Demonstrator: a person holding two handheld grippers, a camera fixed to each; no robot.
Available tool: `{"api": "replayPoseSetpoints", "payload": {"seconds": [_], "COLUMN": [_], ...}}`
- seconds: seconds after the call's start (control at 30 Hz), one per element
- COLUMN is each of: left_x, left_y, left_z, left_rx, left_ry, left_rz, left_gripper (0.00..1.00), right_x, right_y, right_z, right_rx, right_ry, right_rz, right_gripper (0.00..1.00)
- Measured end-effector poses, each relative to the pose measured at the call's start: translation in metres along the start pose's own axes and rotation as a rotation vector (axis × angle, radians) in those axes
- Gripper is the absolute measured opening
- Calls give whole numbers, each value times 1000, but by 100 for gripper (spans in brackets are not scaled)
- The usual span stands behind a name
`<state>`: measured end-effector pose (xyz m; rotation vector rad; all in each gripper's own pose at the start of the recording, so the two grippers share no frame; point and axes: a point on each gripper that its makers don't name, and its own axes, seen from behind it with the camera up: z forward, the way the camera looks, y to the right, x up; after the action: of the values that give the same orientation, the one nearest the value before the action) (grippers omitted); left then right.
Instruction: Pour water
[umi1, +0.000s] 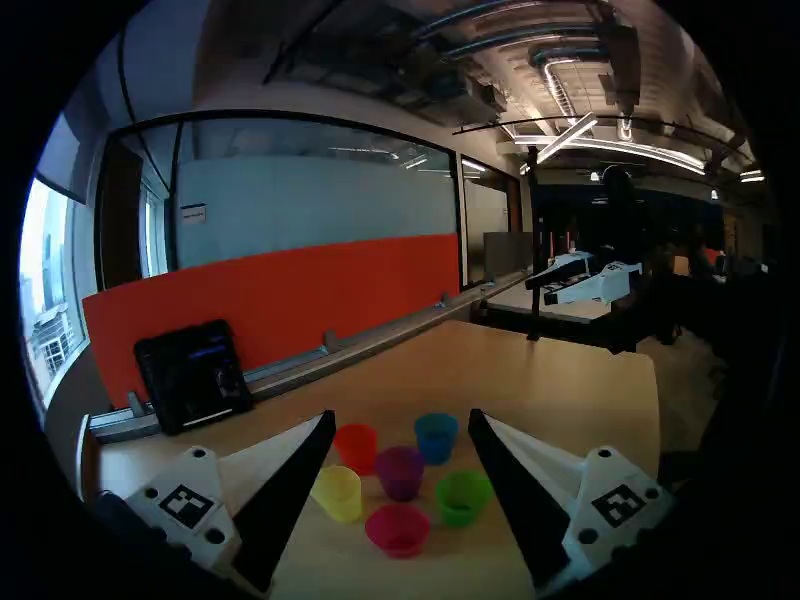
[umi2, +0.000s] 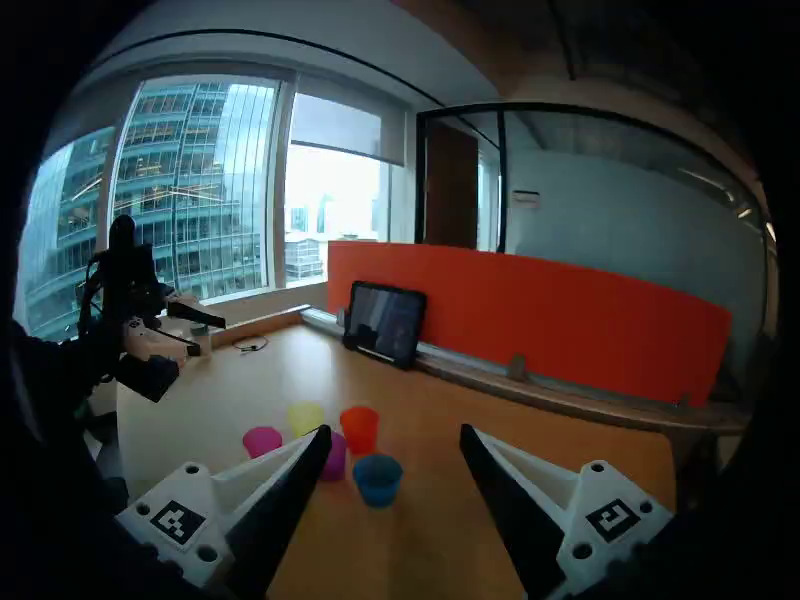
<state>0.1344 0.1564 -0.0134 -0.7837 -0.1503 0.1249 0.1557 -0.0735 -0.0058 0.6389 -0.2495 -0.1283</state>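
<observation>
Left gripper view gives us the wooden counter (umi1: 560, 380), the orange partition (umi1: 300, 290) and a dark tablet (umi1: 192, 375) propped there. Our left gripper (umi1: 400, 413) and right gripper (umi2: 393, 430) are spread, empty, facing small coloured cups (umi1: 400, 472) clustered on the counter.

The cups (umi1: 400, 472) are red, blue, purple, yellow, green, pink; the partition (umi1: 300, 290) orange.

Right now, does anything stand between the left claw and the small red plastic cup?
Yes. The small red plastic cup sits at the back of the cluster, ahead of the open left claw. The yellow plastic cup stands just in front of it, the purple plastic cup beside that.
</observation>
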Motion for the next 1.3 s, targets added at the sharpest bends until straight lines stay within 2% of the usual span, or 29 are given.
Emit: {"api": "replayPoseSetpoints", "payload": {"seconds": [0.2, 0.47, 0.87, 1.07, 1.3], "left_x": [-18, -38, -77, -95, -113], "left_y": [16, 35, 54, 60, 66], "left_z": [10, 22, 38, 44, 54], "left_rx": [-44, -99, -177, -208, -242], "left_ry": [-37, -85, -192, -247, -302], "left_rz": [21, 52, 93, 119, 124], "left_gripper": [99, 99, 99, 99, 99], "right_x": [-15, -29, -52, -62, -75], "right_y": [-4, -4, -5, -9, -12], "right_z": [6, 12, 22, 27, 31], "right_rx": [13, 28, 51, 69, 86], "right_ry": [-28, -49, -87, -104, -125], "right_rz": [-23, -3, -16, -45, -61], "right_gripper": [99, 99, 99, 99, 99]}}
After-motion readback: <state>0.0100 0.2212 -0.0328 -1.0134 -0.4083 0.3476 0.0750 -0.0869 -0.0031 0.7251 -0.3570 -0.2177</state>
